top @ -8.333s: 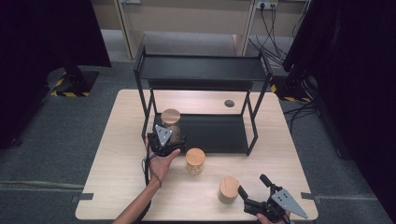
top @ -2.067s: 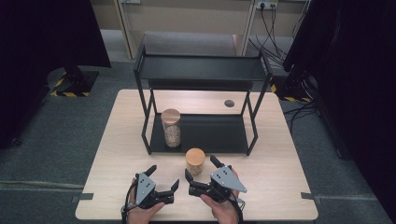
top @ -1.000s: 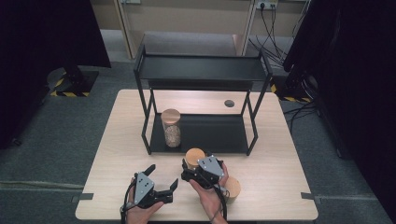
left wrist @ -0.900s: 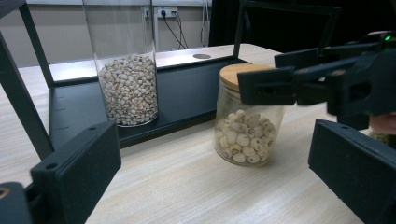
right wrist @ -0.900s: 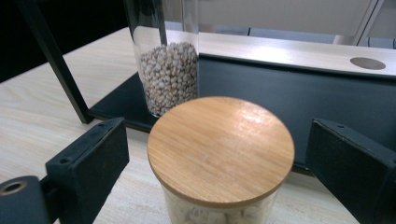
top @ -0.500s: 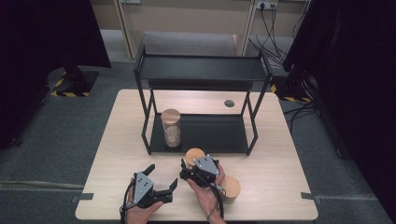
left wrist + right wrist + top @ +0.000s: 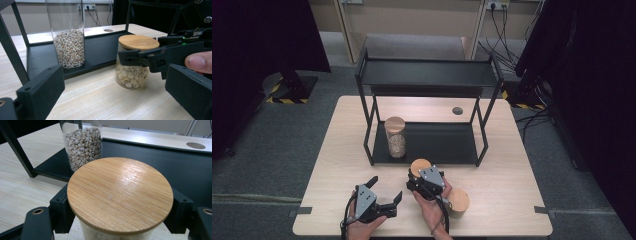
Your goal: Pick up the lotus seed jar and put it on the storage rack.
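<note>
A short glass jar (image 7: 418, 166) of pale beans with a round wooden lid stands on the table just in front of the black rack (image 7: 427, 75). My right gripper (image 7: 418, 175) is open, and its jaws straddle this short jar (image 7: 120, 195) just under the lid, one on each side. The lid hides whether the pads touch the glass. My left gripper (image 7: 386, 188) is open and empty near the front edge, pointing at the short jar (image 7: 132, 75). The right gripper's near jaw crosses the jar's neck in the left gripper view.
A tall bean jar (image 7: 395, 137) stands at the left of the rack's lower shelf (image 7: 442, 142). Another wooden-lidded jar (image 7: 458, 201) sits on the table behind my right hand. The rack's front left post (image 7: 15, 42) rises close by.
Over the last second my right gripper has moved forward and left to the short jar, and its jaws now sit around it. The left gripper has stayed put.
</note>
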Available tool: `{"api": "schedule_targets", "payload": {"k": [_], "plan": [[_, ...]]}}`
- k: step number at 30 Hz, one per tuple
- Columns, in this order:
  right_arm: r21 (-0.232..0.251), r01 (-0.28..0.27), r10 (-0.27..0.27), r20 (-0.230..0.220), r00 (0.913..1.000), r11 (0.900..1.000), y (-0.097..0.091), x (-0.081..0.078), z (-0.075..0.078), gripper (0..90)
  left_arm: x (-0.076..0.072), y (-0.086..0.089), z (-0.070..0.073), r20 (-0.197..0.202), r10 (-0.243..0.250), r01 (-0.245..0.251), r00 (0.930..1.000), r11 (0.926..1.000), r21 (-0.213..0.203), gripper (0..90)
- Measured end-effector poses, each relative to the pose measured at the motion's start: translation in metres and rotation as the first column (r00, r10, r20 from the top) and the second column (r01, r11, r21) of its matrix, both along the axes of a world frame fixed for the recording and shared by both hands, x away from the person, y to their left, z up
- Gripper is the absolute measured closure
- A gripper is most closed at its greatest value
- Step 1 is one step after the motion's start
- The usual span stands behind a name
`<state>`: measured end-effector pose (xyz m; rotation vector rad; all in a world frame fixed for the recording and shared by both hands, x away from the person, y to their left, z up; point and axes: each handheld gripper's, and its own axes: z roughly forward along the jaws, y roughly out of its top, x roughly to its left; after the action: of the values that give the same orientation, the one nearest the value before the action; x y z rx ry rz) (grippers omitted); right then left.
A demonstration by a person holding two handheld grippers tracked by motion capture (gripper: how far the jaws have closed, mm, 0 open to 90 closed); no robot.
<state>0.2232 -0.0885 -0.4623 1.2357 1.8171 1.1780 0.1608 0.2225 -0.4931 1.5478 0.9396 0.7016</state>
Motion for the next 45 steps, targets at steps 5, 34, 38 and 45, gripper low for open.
{"api": "schedule_targets", "payload": {"k": [5, 34, 38, 45], "plan": [[0.018, 0.002, -0.002, 0.004, 1.0000, 0.9998, -0.001, -0.001, 0.001, 25.6, 0.000, 0.000, 0.000, 0.001, 0.001, -0.001, 1.0000, 1.0000, -0.002, 1.9], [0.036, 0.015, -0.016, 0.045, 0.9988, 0.9992, 0.009, 0.023, 0.027, 25.6, 0.000, 0.001, 0.000, 0.001, 0.004, -0.004, 1.0000, 1.0000, -0.003, 1.9], [0.036, 0.027, -0.028, 0.047, 0.9985, 0.9990, 0.013, 0.029, 0.028, 25.6, 0.000, 0.001, 0.000, 0.002, 0.004, -0.004, 1.0000, 1.0000, -0.004, 1.9], [0.026, 0.053, -0.055, 0.052, 0.9972, 0.9982, 0.020, 0.042, 0.029, 25.6, 0.000, 0.001, 0.000, 0.001, 0.003, -0.003, 1.0000, 1.0000, -0.006, 1.9]]}}
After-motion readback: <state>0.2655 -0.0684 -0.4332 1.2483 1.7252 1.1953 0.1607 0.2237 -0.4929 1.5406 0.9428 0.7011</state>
